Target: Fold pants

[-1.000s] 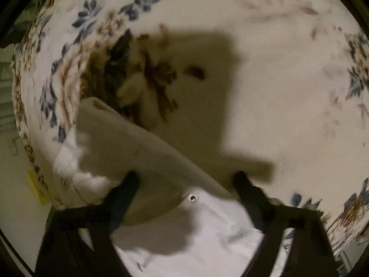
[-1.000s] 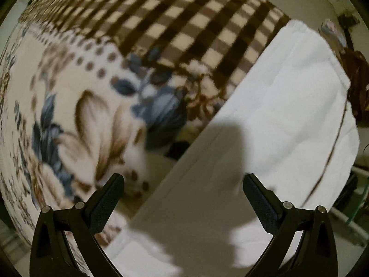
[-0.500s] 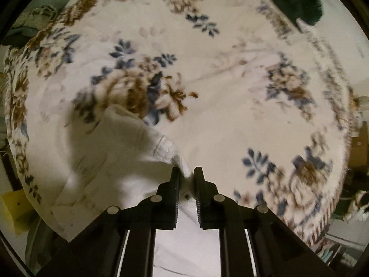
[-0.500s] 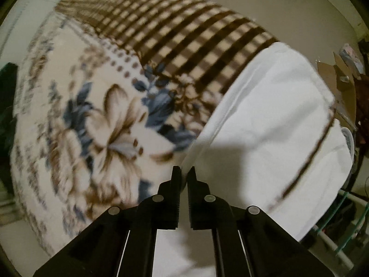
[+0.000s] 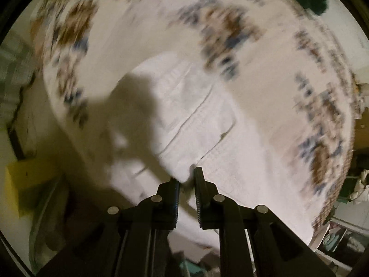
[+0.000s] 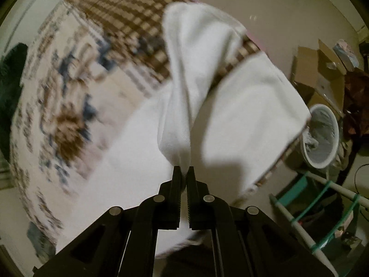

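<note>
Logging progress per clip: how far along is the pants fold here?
Early. Done: both grasps are made. The left gripper pinches the white pants near a pocket seam; the right gripper pinches a leg, lifted off the floral blanket. Left: no completed fold shows; carrying over, laying down and smoothing.

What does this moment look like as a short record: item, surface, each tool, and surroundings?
item: white pants, partly lifted off the bed
surface: floral blanket with a brown checked border
left tool: shut on a fold of the pants near a pocket seam
right tool: shut on a pants edge, with fabric rising in a twisted ridge ahead of it
image quality: motion blur on the blanket in both views
surroundings: white bin and cardboard boxes on the floor beside the bed
</note>
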